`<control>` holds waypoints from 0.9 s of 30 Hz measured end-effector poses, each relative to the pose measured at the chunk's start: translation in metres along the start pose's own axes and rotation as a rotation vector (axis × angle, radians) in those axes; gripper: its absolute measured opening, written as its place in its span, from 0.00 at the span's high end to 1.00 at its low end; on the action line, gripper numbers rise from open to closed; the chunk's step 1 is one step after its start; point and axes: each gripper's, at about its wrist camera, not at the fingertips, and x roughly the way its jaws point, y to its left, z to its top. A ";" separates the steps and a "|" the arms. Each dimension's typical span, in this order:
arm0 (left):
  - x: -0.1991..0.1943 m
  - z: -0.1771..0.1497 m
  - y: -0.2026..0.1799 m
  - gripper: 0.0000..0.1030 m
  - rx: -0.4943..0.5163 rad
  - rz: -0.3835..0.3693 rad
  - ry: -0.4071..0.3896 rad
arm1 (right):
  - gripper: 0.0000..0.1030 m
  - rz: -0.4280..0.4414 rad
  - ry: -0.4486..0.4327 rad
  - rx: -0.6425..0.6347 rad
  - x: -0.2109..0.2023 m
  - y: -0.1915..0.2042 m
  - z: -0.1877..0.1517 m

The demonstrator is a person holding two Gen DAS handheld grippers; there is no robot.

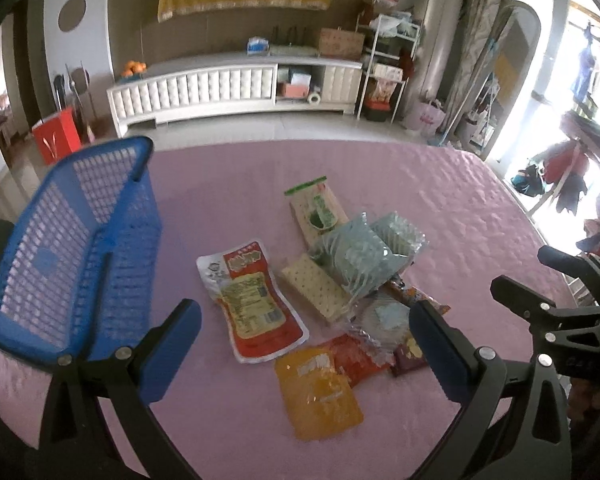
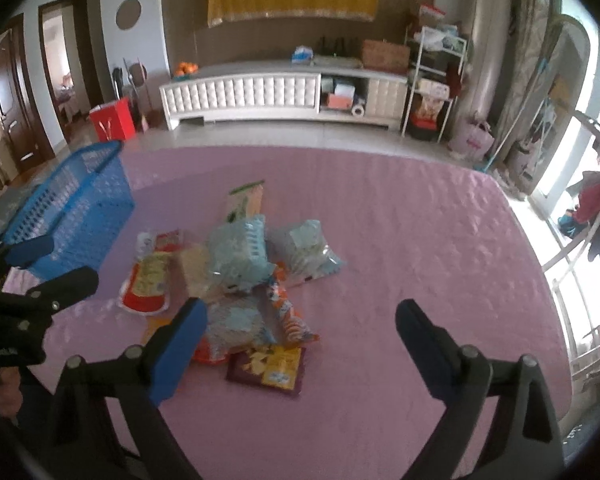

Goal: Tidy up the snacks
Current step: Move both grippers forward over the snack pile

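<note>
Hovering over the near edge of the pink quilted bed (image 1: 440, 208), both claws stand wide open with nothing between their blue pads. The left claw (image 1: 304, 332) points down at the snack pile (image 1: 332, 280), and the right claw (image 2: 300, 332) points at the same pile from just beside it, its left pad in front of the pile's near packets. No earlier view is given, so only the gap shows.

Nearest the near edge lie an orange pouch (image 1: 318, 394) and a dark brown packet (image 2: 266, 368), with a small red packet (image 1: 356, 364) touching them. Beyond these a red and yellow pouch (image 1: 252, 300) lies flat towards the left edge, beside a pale cracker pack (image 1: 314, 288). Two light blue bags (image 1: 360, 252) rest on top of the heap, and a green-topped cracker pack (image 1: 316, 208) sticks out on the far side.

A blue plastic basket (image 1: 76, 248) stands near the left edge, apart from the pile, tilted in the fisheye view. Past the far edge stands a long white cabinet (image 1: 236, 84).
</note>
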 end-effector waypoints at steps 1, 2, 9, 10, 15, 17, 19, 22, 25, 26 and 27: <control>0.004 0.003 0.000 0.00 -0.003 -0.002 0.007 | 0.06 -0.002 0.010 -0.001 0.006 -0.002 0.002; 0.011 0.007 0.000 0.00 -0.010 -0.007 0.018 | 0.06 -0.004 0.021 -0.003 0.014 -0.005 0.004; 0.064 0.035 -0.009 0.00 -0.057 -0.027 0.073 | 0.06 0.013 0.063 -0.013 0.054 -0.025 0.028; 0.068 0.037 -0.011 0.00 -0.057 -0.025 0.078 | 0.06 0.021 0.063 -0.019 0.061 -0.027 0.034; 0.100 0.048 -0.020 0.00 -0.056 -0.020 0.115 | 0.06 0.048 0.095 -0.057 0.098 -0.026 0.051; 0.111 0.050 -0.022 0.00 -0.057 -0.007 0.130 | 0.06 0.072 0.135 -0.067 0.116 -0.027 0.055; 0.121 0.050 -0.020 0.00 -0.064 0.000 0.144 | 0.06 0.067 0.163 -0.085 0.134 -0.027 0.056; 0.129 0.051 -0.019 0.00 -0.067 0.007 0.161 | 0.06 0.082 0.215 -0.102 0.159 -0.026 0.053; 0.133 0.051 -0.022 0.00 -0.048 0.029 0.167 | 0.06 0.130 0.249 -0.110 0.175 -0.024 0.047; 0.136 0.052 -0.024 0.00 -0.039 0.041 0.172 | 0.06 0.146 0.265 -0.115 0.180 -0.024 0.045; 0.137 0.051 -0.023 0.00 -0.038 0.044 0.175 | 0.09 0.157 0.275 -0.122 0.184 -0.023 0.043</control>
